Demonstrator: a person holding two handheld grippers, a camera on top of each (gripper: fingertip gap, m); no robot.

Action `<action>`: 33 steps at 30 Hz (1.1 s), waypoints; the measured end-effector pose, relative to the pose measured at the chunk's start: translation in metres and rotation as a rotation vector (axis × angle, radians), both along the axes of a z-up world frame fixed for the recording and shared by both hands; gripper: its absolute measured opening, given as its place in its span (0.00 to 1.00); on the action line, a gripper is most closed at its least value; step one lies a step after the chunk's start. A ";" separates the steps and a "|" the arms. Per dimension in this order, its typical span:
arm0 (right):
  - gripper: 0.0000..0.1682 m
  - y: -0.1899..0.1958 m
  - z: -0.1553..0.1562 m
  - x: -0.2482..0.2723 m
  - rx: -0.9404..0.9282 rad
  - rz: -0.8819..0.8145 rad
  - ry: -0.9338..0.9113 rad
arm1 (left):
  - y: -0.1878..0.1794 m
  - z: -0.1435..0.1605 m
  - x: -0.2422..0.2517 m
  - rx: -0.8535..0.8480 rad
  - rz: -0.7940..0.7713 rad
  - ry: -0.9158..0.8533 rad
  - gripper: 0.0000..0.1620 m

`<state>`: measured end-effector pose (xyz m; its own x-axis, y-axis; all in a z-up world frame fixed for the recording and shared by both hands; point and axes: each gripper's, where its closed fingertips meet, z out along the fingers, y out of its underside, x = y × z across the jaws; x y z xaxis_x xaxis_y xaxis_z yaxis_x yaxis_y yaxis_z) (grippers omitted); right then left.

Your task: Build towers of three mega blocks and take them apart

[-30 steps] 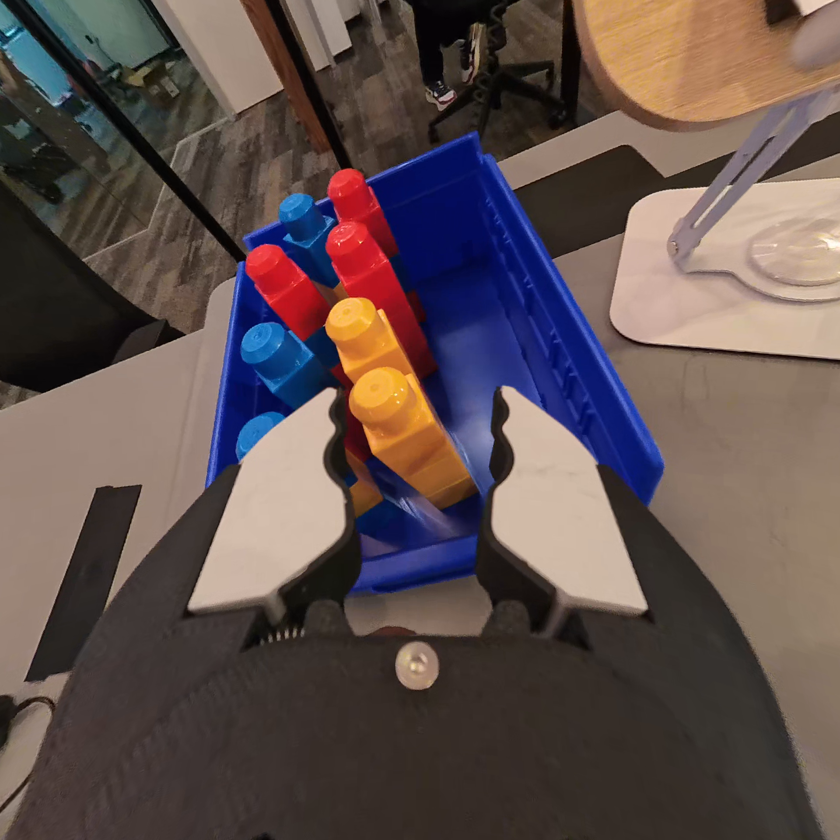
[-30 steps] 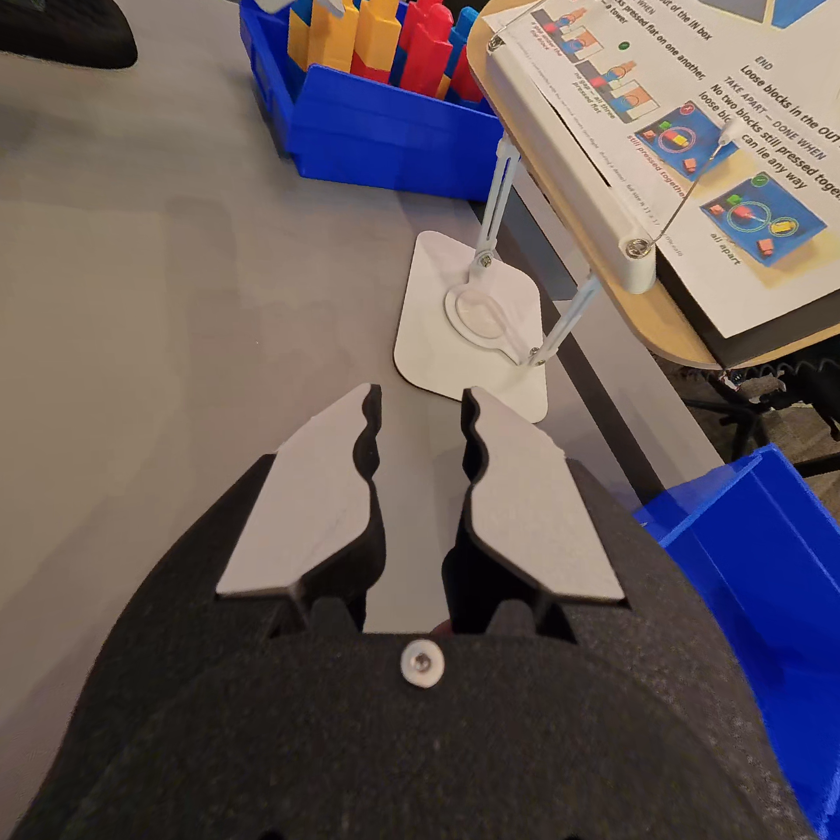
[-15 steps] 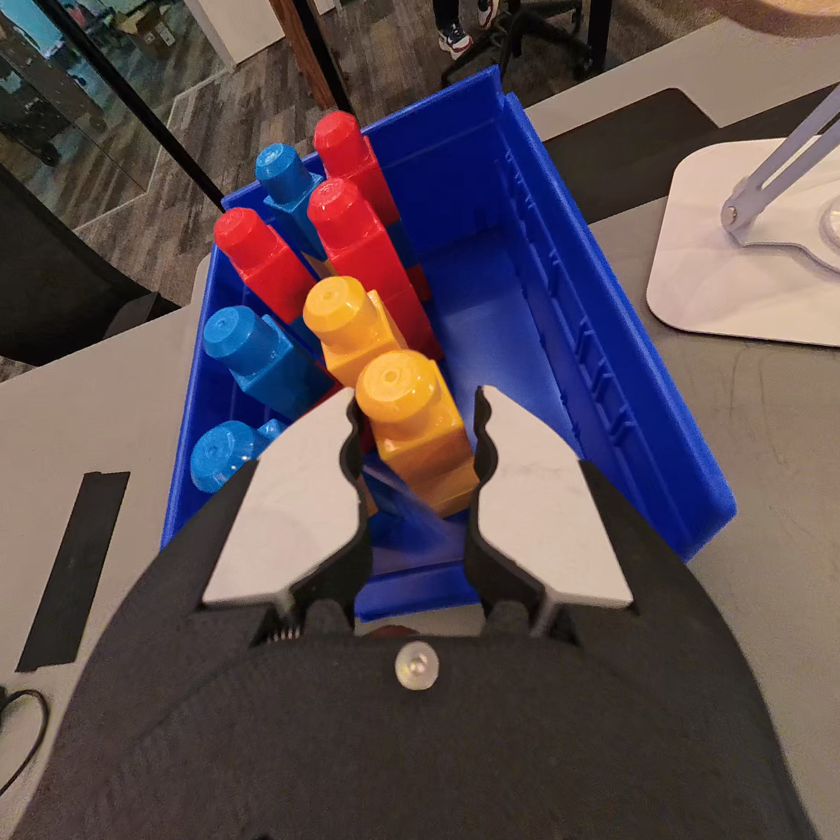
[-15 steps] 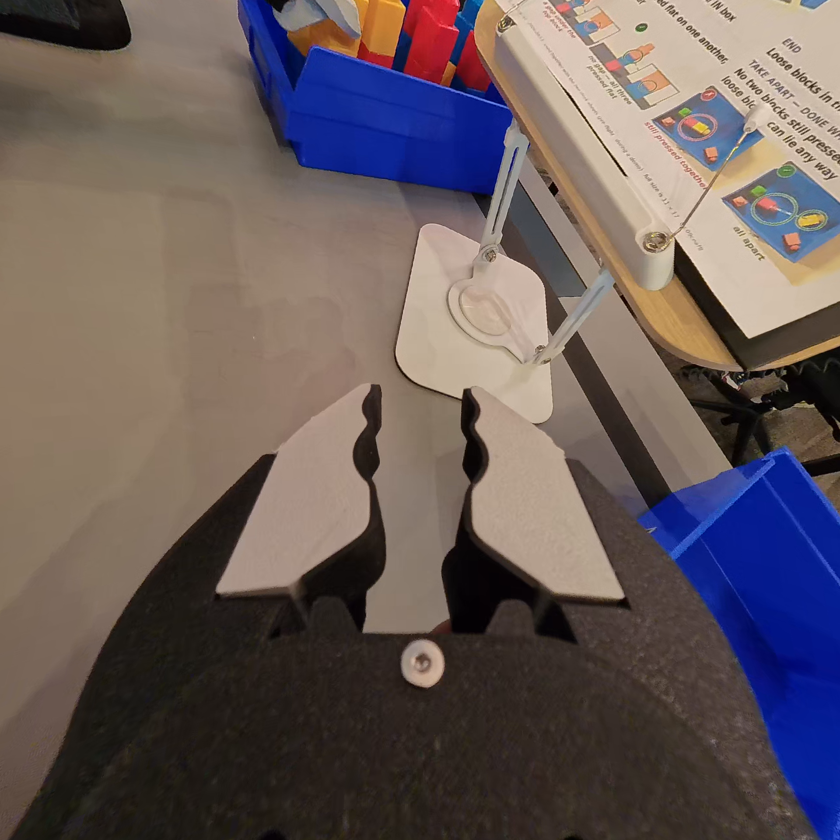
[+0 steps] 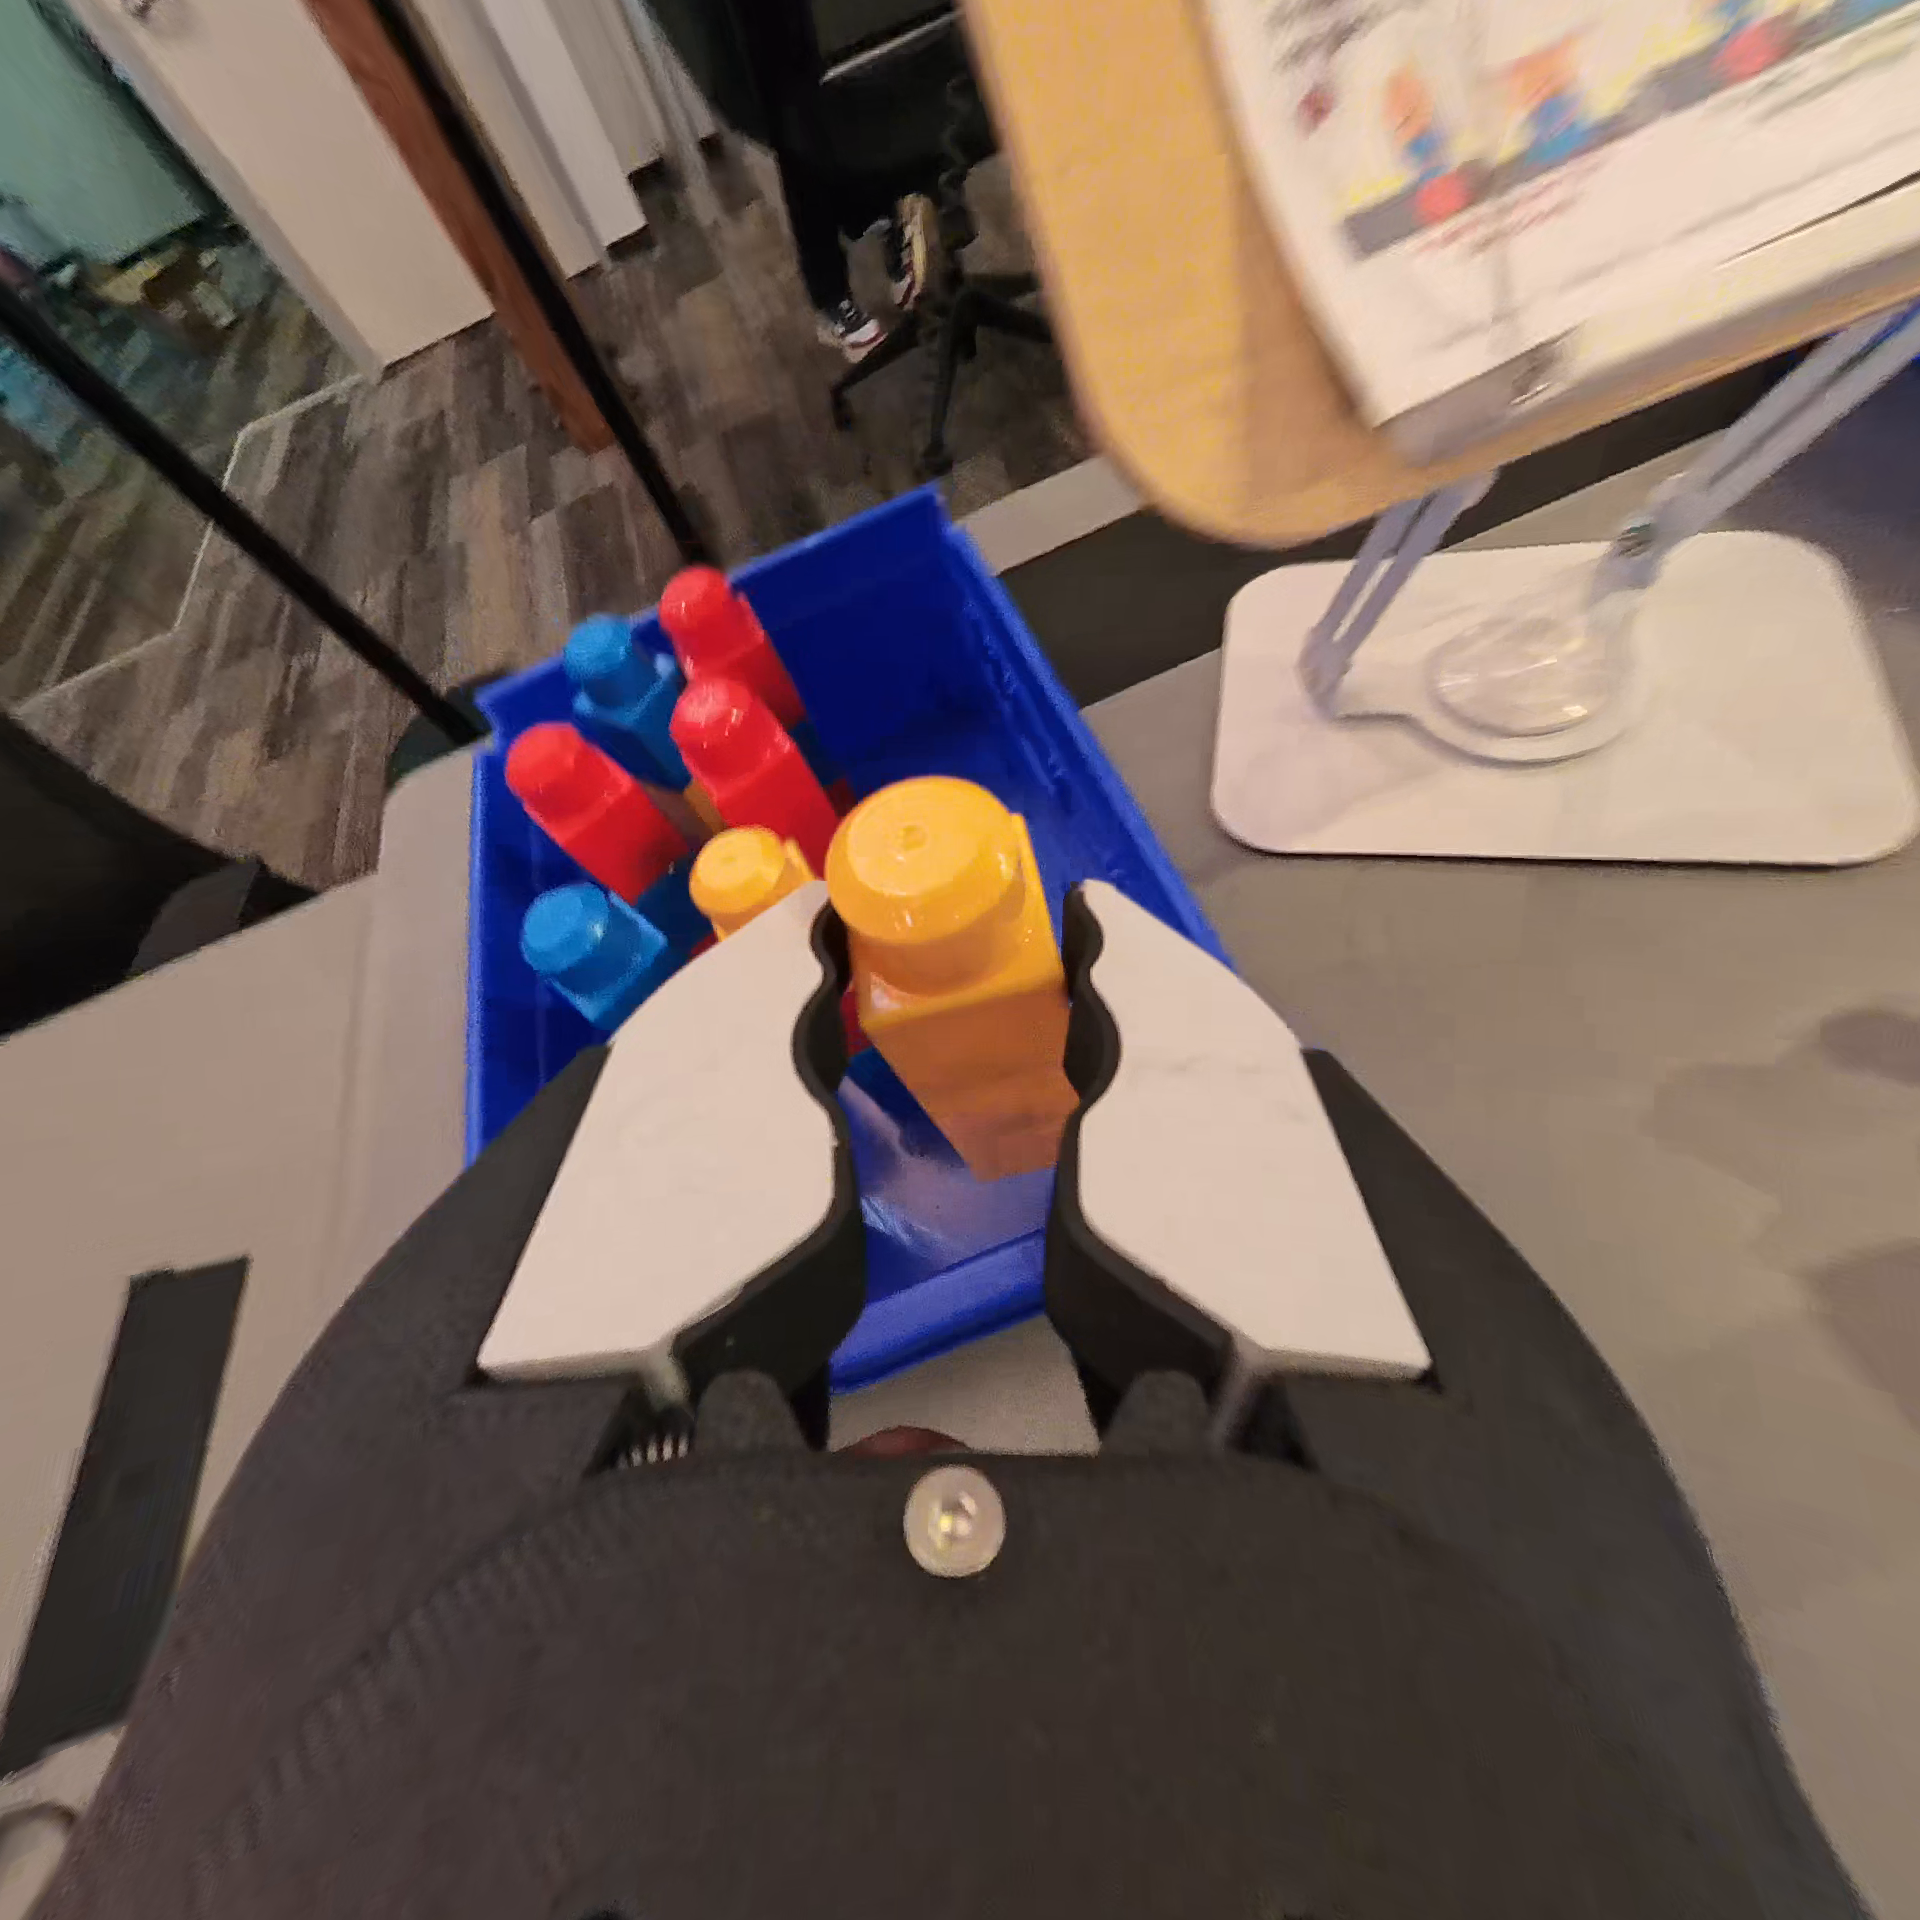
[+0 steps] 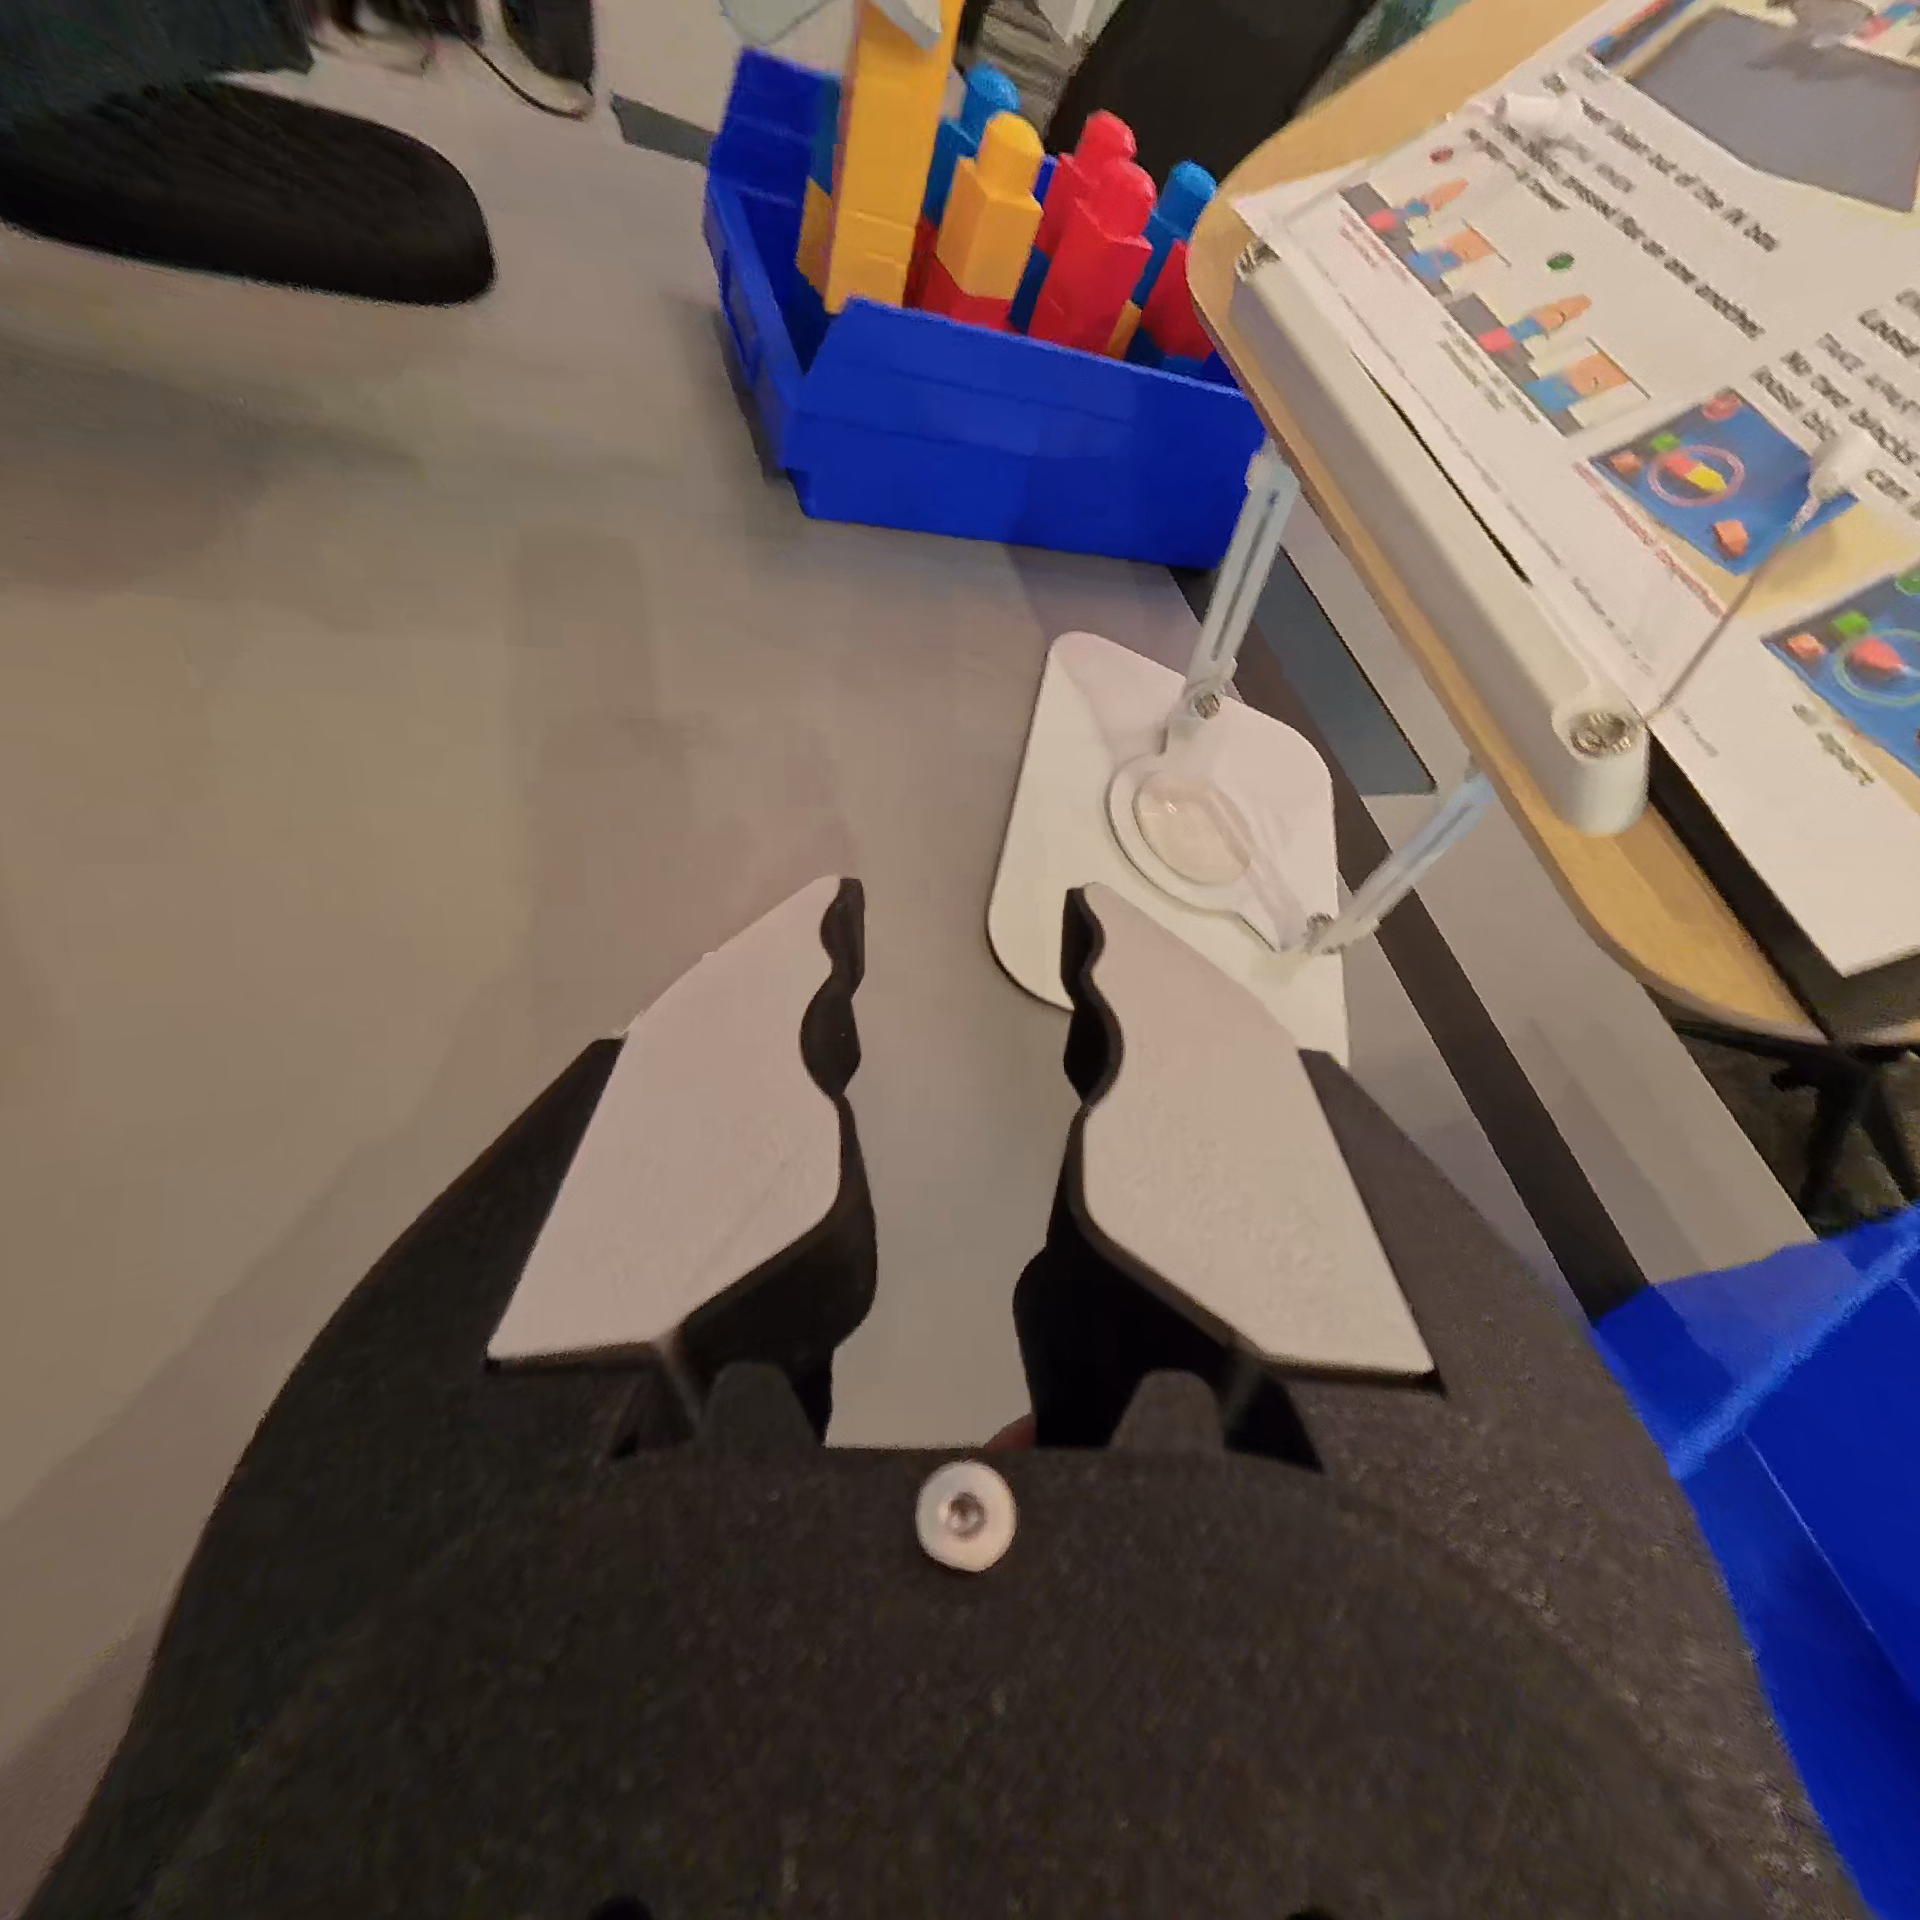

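Gripping the yellow tower at frame centre, the left gripper may knock neighbouring red blocks; the right gripper hangs half-open, empty.

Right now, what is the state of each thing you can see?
Left gripper: shut on the yellow block.
Yellow block: held upright, raised above the other blocks.
Right gripper: open, empty, over the table.
Far bin: holds upright red, blue and yellow blocks.
Near bin: only a corner visible, contents hidden.
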<state>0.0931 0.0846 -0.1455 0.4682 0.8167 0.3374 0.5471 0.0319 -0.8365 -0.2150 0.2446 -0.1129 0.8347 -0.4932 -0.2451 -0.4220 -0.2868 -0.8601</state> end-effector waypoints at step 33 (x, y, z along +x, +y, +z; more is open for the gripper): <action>0.23 0.002 0.047 -0.060 -0.222 0.325 0.520 | -0.156 0.027 0.259 -0.300 -1.059 -0.306 0.34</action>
<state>0.0332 0.0866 -0.0987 0.2421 0.9684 -0.0601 0.0603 -0.0768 -0.9952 0.0444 0.0883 -0.0858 -0.0315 -0.9891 0.1436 -0.3592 -0.1229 -0.9251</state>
